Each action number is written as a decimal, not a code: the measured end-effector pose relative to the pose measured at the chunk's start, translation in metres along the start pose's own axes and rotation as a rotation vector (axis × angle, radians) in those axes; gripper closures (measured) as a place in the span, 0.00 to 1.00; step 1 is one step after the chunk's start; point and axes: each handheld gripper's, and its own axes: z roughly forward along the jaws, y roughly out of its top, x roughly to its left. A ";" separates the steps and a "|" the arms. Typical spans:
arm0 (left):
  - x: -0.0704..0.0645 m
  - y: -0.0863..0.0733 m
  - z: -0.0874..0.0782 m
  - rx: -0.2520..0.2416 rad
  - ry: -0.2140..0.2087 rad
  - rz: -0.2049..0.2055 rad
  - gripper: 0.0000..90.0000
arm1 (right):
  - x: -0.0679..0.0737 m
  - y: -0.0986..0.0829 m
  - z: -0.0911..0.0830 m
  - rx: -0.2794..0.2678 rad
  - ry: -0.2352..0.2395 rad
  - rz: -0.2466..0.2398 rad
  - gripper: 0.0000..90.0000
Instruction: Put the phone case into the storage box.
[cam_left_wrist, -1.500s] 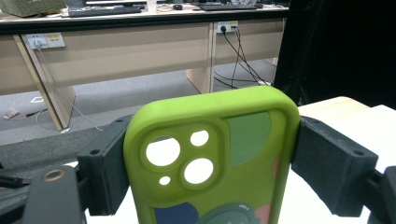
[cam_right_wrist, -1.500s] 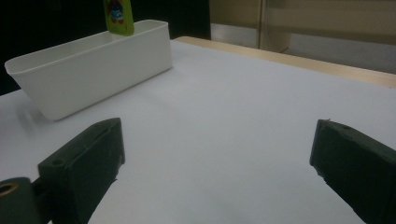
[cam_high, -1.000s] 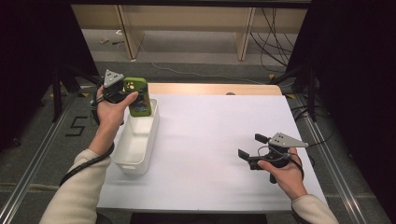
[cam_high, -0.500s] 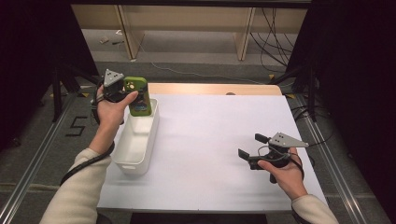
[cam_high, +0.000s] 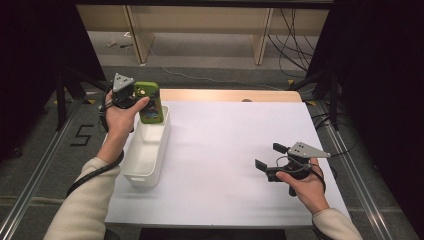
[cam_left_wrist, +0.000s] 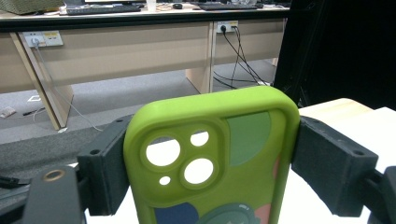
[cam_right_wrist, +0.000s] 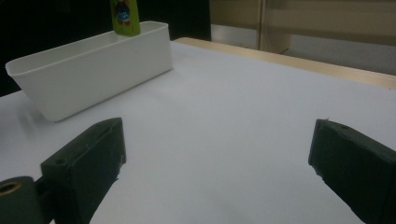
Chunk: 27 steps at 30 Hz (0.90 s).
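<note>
The gripper (cam_left_wrist: 212, 175) clamps a green phone case (cam_left_wrist: 215, 163) upright, one black jaw pressed on each side edge. The case's camera cutouts face the lens. Behind it stand wooden desks (cam_left_wrist: 116, 42) on a grey floor (cam_left_wrist: 116, 98).

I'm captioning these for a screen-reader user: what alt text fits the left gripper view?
A green phone case stands upright, clamped by its two long edges between the black jaws of the left gripper, its camera cutouts facing the lens. Behind it are a grey floor, wooden desks and trailing cables.
</note>
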 end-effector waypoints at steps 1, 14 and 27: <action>0.000 0.000 0.000 0.000 0.000 0.000 0.20 | 0.000 0.000 0.000 -0.001 -0.001 0.001 0.06; 0.001 0.000 0.003 0.001 0.000 0.000 0.20 | 0.000 0.000 0.000 -0.001 0.000 0.000 0.06; 0.001 -0.001 0.007 0.007 0.001 0.007 0.20 | 0.000 0.000 0.000 -0.003 0.003 0.000 0.06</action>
